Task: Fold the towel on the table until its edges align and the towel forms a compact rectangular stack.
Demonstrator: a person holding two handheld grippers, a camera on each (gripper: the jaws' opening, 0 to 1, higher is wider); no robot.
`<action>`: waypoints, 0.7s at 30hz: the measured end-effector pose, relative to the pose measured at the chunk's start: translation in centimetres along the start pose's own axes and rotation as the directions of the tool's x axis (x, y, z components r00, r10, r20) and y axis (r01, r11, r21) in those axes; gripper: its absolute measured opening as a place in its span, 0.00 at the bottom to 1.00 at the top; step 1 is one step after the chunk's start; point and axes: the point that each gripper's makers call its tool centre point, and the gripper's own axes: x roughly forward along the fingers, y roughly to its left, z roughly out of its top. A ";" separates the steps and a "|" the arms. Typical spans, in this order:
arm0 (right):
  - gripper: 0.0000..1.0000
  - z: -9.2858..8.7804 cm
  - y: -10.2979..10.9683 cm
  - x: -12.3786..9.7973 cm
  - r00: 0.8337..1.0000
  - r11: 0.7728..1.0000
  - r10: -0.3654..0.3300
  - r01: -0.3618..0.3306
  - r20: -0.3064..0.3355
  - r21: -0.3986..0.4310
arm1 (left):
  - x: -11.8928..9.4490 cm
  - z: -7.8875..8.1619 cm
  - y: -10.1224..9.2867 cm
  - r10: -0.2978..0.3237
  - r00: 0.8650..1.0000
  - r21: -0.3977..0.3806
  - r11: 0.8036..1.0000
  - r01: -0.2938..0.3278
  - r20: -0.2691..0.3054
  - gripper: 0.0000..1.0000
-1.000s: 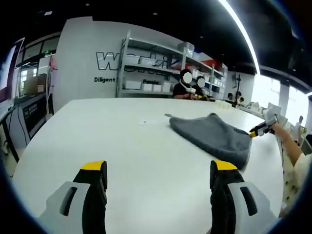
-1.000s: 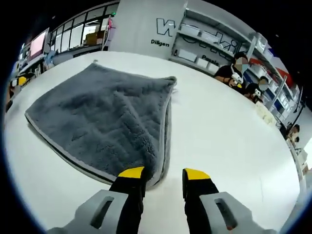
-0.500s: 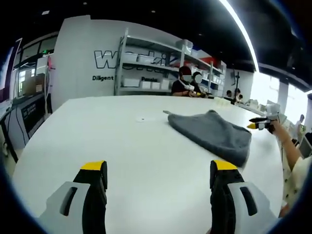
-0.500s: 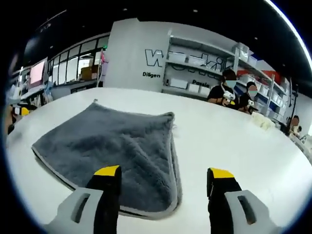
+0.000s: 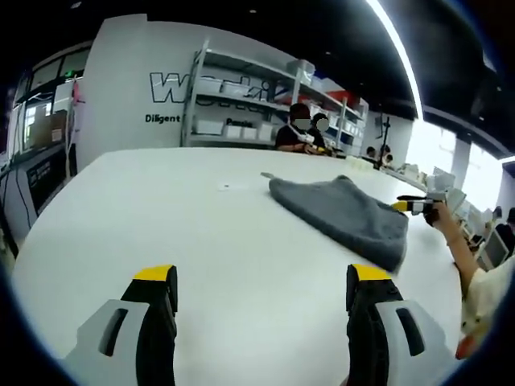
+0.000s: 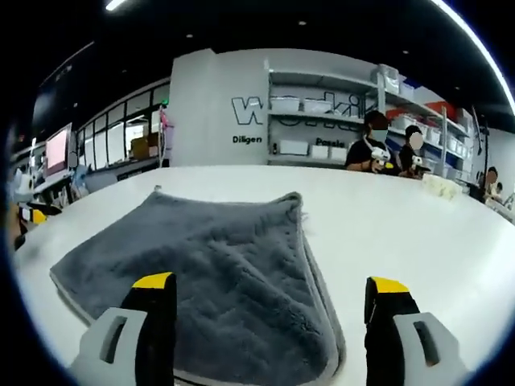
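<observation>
A grey towel lies folded flat on the white table, its edges lined up into a rectangle. My right gripper hovers open over the towel's near edge with nothing between its fingers. In the left gripper view the same towel lies to the right on the table, and my left gripper is open above bare tabletop, well short of the towel. The right gripper, held by a hand, appears at the towel's far right.
Shelving with white boxes stands against the far wall. Two people sit at the table's far edge. A small white scrap lies on the table left of the towel. Desks and screens line the left side.
My right gripper let go of the towel's corner, opened wide and rose away from it. The left gripper stayed open and only tilted slightly.
</observation>
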 end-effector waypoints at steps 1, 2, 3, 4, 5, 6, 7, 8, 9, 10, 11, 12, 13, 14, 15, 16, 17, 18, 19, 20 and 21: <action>0.99 -0.2 -0.1 -0.3 1.000 1.000 -0.005 0.005 -0.005 -0.008 | 0.0 0.0 -0.1 -0.003 1.000 0.000 1.000 0.003 0.001 0.85; 0.99 -0.4 -0.2 -0.5 1.000 1.000 -0.010 0.010 -0.010 -0.015 | 0.0 0.1 -0.7 -0.022 1.000 0.002 1.000 0.022 0.006 0.85; 0.99 -0.3 -0.4 -0.6 1.000 0.999 -0.022 0.022 -0.007 -0.034 | 0.1 0.2 -1.1 -0.032 0.999 0.007 0.999 0.032 0.010 0.85; 0.99 -0.2 -0.6 -0.7 0.999 0.997 -0.035 0.035 -0.008 -0.068 | 0.1 0.2 -1.3 -0.034 0.999 0.009 0.999 0.034 0.014 0.85; 0.99 -0.4 -0.5 -0.7 0.999 0.996 -0.042 0.041 -0.021 -0.081 | 0.2 0.3 -1.4 -0.032 0.999 0.010 0.999 0.031 0.021 0.84; 0.99 -0.3 -0.3 -0.8 0.999 0.995 -0.046 0.044 -0.018 -0.086 | 0.3 0.4 -1.5 -0.026 0.999 0.017 1.000 0.026 0.027 0.84; 0.99 -0.2 -0.2 -0.8 0.999 0.995 -0.044 0.043 -0.013 -0.090 | 0.4 0.3 -1.6 -0.024 0.999 0.023 0.999 0.023 0.026 0.84; 0.99 -0.2 -0.1 -0.8 0.999 0.995 -0.044 0.042 -0.013 -0.091 | 0.4 0.3 -1.6 -0.024 0.999 0.024 0.999 0.023 0.025 0.84; 0.99 -0.2 -0.1 -0.8 0.999 0.995 -0.043 0.042 -0.012 -0.092 | 0.4 0.3 -1.6 -0.023 0.999 0.025 0.999 0.023 0.025 0.84; 0.99 -0.2 -0.1 -0.8 0.999 0.995 -0.042 0.041 -0.011 -0.093 | 0.4 0.3 -1.7 -0.023 0.999 0.025 0.999 0.023 0.025 0.84; 0.99 0.2 1.3 -0.7 1.000 0.997 0.022 -0.021 0.010 -0.076 | 0.8 -0.1 -2.8 -0.048 0.999 0.039 0.998 0.047 0.011 0.84; 0.99 0.2 1.5 -0.7 0.999 0.997 0.031 -0.030 0.009 -0.072 | 1.0 -0.2 -3.4 -0.063 0.998 0.031 0.998 0.063 0.009 0.84; 0.99 0.2 1.6 -0.7 0.999 0.997 0.035 -0.035 0.008 -0.071 | 1.1 -0.4 -3.8 -0.071 0.997 0.027 0.997 0.071 0.009 0.84; 0.99 0.3 1.6 -0.7 0.999 0.997 0.038 -0.037 0.010 -0.067 | 1.2 -0.6 -4.1 -0.080 0.997 0.024 0.997 0.080 0.009 0.83; 0.99 0.3 1.6 -0.8 0.999 0.997 0.038 -0.038 0.012 -0.065 | 1.4 -1.0 -4.7 -0.092 0.996 0.010 0.996 0.092 -0.001 0.83; 0.99 0.4 1.6 -0.8 0.999 0.997 0.039 -0.038 0.014 -0.062 | 1.7 -1.3 -5.5 -0.105 0.994 -0.008 0.994 0.105 -0.004 0.83; 0.99 0.4 1.6 -0.8 0.999 0.997 0.039 -0.038 0.015 -0.062 | 1.7 -1.4 -5.7 -0.109 0.994 -0.009 0.994 0.109 -0.002 0.83; 0.99 0.5 1.7 -1.0 0.999 0.997 0.045 -0.044 0.021 -0.058 | 1.9 -1.6 -7.0 -0.133 0.991 -0.018 0.991 0.133 -0.004 0.83; 0.99 0.7 1.8 -1.2 0.998 0.998 0.047 -0.046 0.028 -0.054 | 2.0 -1.7 -7.8 -0.151 0.989 -0.022 0.988 0.151 -0.001 0.83; 0.99 0.8 1.9 -1.2 0.998 0.998 0.051 -0.049 0.035 -0.051 | 2.1 -1.6 -8.6 -0.166 0.986 -0.026 0.986 0.166 0.006 0.82; 0.99 0.9 1.9 -1.3 0.998 0.998 0.053 -0.052 0.039 -0.044 | 2.2 -1.5 -9.3 -0.176 0.984 -0.030 0.984 0.177 0.013 0.81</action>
